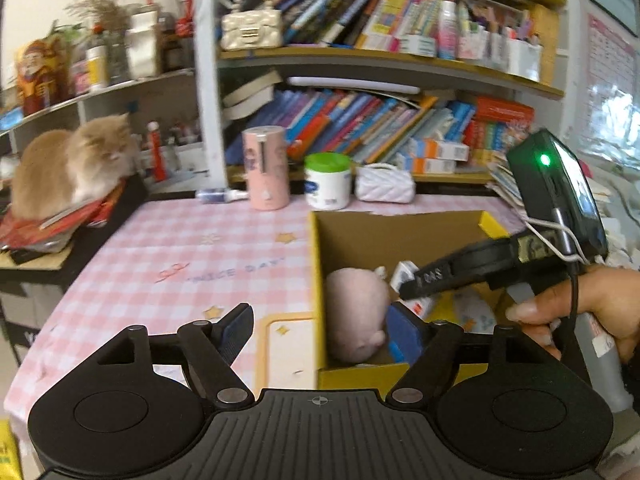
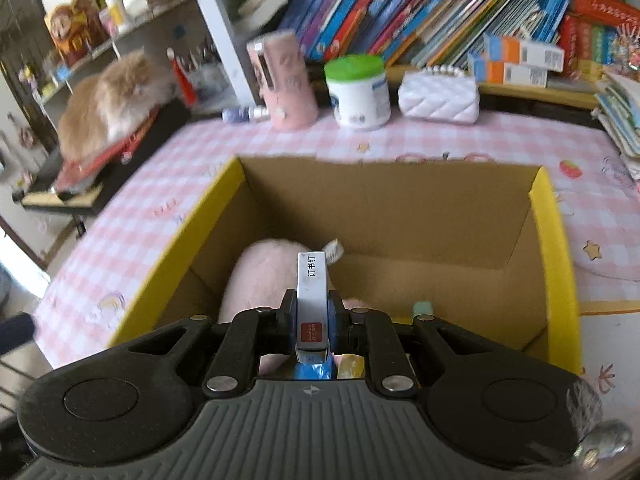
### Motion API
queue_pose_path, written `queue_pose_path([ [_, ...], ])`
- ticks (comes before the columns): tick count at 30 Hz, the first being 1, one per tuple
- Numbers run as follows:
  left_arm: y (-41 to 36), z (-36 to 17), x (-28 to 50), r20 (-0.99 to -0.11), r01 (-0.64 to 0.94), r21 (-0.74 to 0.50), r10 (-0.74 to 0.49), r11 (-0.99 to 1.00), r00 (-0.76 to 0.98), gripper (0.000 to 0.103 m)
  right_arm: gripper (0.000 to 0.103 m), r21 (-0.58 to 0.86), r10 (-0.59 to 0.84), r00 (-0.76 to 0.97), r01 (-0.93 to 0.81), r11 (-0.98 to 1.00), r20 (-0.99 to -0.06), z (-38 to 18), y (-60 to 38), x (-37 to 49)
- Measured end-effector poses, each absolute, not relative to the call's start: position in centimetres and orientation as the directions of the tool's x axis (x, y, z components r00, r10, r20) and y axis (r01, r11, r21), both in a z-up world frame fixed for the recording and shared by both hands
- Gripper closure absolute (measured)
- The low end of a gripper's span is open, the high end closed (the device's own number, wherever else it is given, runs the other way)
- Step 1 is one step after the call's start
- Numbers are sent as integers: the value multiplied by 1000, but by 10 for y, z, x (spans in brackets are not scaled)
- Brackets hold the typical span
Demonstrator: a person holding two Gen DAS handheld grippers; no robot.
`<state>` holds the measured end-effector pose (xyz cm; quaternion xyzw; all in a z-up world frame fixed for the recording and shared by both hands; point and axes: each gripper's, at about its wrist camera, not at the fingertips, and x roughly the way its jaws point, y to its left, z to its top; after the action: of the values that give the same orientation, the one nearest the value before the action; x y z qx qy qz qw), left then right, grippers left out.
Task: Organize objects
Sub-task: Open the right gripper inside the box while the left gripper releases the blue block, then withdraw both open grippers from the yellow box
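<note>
cardboard box (image 2: 384,216) with yellow rim stood on the pink checked tablecloth (image 2: 160,208). only in the right wrist view we saw our right gripper (image 2: 314,320) pinching one silver stapler (image 2: 313,296) above the box. only the left view showed our left gripper (image 1: 324,330) with jaws spread wide, straddling the box's left wall. one soft pink plush toy (image 1: 356,312) lay inside. one fluffy cat (image 1: 68,164) sat on books.

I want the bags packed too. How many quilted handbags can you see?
2. A white quilted handbag sits on the table at the back, right of the green-lidded jar. A cream handbag with a pearl handle sits on the upper bookshelf. Clutter may hide others.
</note>
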<state>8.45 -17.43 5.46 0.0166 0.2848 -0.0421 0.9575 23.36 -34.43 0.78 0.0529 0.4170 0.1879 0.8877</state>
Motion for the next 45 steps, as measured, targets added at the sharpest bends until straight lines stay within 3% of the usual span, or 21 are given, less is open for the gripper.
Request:
queue_pose_path([
  [7,-153,57,76,-524,-6,-3,3,1000,851,13,84,263,376,571,-273,925,-730,0,-344,224],
  [10,-147,58,74,-520,-30,-11,20,1000,854,6,65,251,362,594,-264,931,-718,5,-344,215],
  [22,-114,54,48,-508,-69,-17,51,997,860,4,47,153,203,789,-139,978,-580,49,-335,146],
  [27,-92,53,34,-514,-92,-26,66,995,855,4,35,130,145,825,-88,988,-546,57,-319,103],
  [33,-77,50,15,-527,-128,41,130,991,840,4,18,60,55,833,-27,998,-551,52,-288,53],
  [38,-66,44,-8,-542,-92,26,92,995,835,3,10,28,4,809,15,1000,-588,42,-264,17],
  [45,-54,30,-29,-583,-51,32,60,998,810,3,7,-48,-66,799,46,998,-598,30,-236,-19],
])
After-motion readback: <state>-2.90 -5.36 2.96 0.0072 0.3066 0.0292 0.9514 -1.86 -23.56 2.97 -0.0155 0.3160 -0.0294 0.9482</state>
